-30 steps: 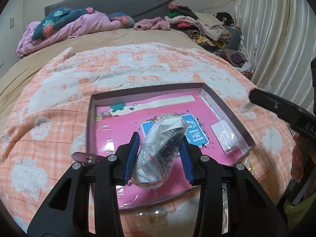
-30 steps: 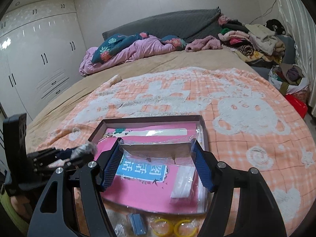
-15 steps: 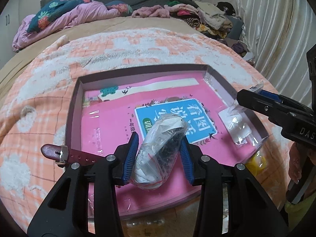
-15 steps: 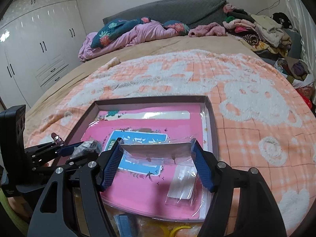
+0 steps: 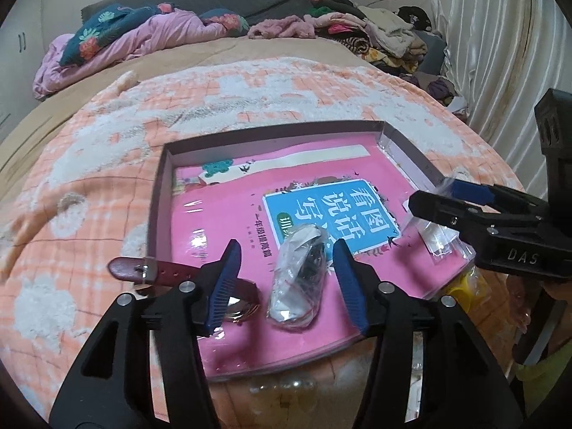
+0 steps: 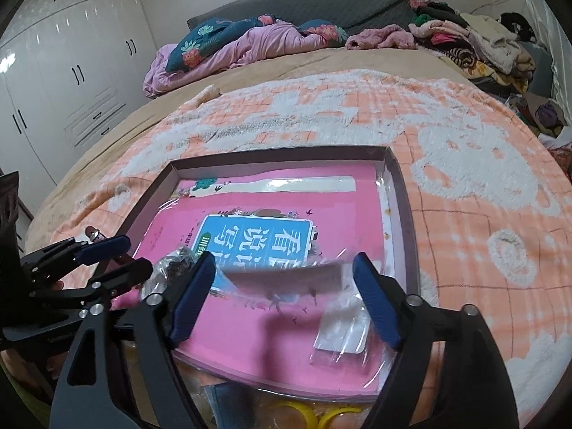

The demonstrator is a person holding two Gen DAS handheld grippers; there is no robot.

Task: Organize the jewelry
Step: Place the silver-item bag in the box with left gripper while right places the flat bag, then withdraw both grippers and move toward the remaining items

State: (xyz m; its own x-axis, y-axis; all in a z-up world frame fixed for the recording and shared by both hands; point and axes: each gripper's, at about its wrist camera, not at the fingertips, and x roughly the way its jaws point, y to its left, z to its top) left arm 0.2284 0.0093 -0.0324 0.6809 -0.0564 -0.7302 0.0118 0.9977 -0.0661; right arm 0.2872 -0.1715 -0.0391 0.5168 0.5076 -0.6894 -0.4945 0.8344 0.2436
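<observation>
The pink book (image 5: pixel 228 221) in the box carries a blue label (image 5: pixel 332 211) with the large white characters 看图说话写. Right of the label, the black gripper body (image 5: pixel 518 254) reads "DAS".

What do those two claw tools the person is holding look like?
Both are matte black plastic. The left gripper has two angular fingers with round silver screws at the joints, each tipped with a ribbed dark-blue pad. The right gripper is built the same. Seen from the side, its body bears the white letters "DAS". No cables show. Yellow-green clothing appears at the frame's edge.
</observation>
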